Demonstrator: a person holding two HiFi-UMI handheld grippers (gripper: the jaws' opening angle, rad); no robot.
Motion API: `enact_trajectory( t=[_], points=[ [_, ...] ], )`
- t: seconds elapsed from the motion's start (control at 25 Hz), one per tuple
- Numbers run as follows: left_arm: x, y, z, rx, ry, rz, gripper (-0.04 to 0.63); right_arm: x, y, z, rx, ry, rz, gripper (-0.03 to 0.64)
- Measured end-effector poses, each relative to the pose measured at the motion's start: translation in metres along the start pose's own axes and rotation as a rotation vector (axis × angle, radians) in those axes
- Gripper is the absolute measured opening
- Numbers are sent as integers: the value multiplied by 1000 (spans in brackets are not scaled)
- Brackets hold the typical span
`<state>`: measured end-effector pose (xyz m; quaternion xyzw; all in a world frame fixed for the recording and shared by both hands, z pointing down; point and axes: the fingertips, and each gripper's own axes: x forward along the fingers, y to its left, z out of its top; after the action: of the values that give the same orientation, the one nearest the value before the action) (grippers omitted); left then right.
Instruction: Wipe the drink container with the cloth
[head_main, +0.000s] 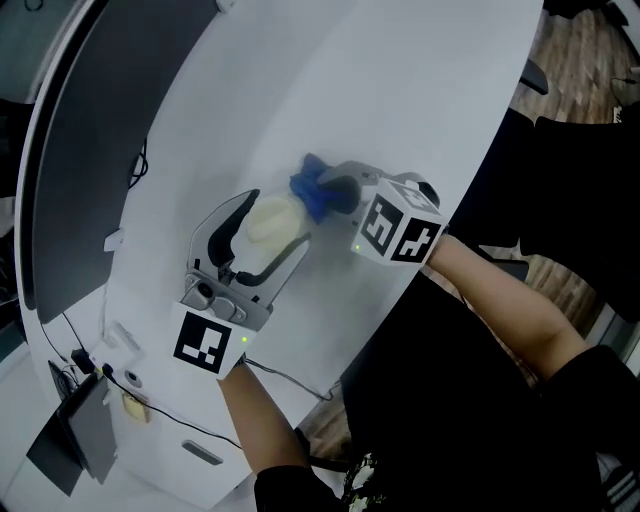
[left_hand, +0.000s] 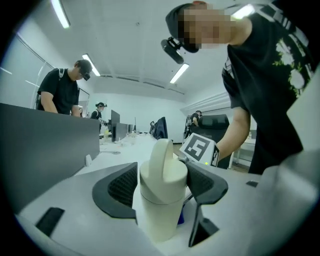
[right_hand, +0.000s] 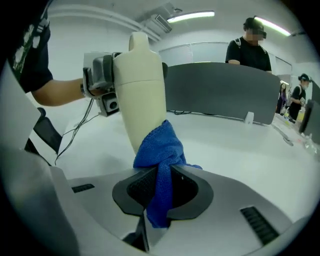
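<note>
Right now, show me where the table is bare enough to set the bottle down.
Bare: the wide table stretch beyond the grippers, between the partition and the right edge. Crowded: the middle, where the left gripper holds the bottle and the right gripper presses the cloth on it; cables at near left.

One cream drink container (head_main: 272, 222). One blue cloth (head_main: 312, 188) touching it. Two handheld grippers meeting at the container: the left gripper (left_hand: 162, 187) and the right gripper (right_hand: 160, 187). One white table (head_main: 400, 90) beneath the container. One dark grey partition (right_hand: 225, 90) behind the container.
</note>
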<state>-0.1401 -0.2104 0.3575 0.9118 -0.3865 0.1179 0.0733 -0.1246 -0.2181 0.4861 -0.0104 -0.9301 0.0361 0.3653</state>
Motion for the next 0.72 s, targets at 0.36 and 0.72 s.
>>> enact_trajectory(
  t=[0.36,0.72],
  points=[
    [-35,-2,19,-61,-32,233,282,-9,-15,-5,20,-26,-123,46],
    [-132,-41,68,-50,-58,613,26,-154,3,68,227,-435,-316,46]
  ],
)
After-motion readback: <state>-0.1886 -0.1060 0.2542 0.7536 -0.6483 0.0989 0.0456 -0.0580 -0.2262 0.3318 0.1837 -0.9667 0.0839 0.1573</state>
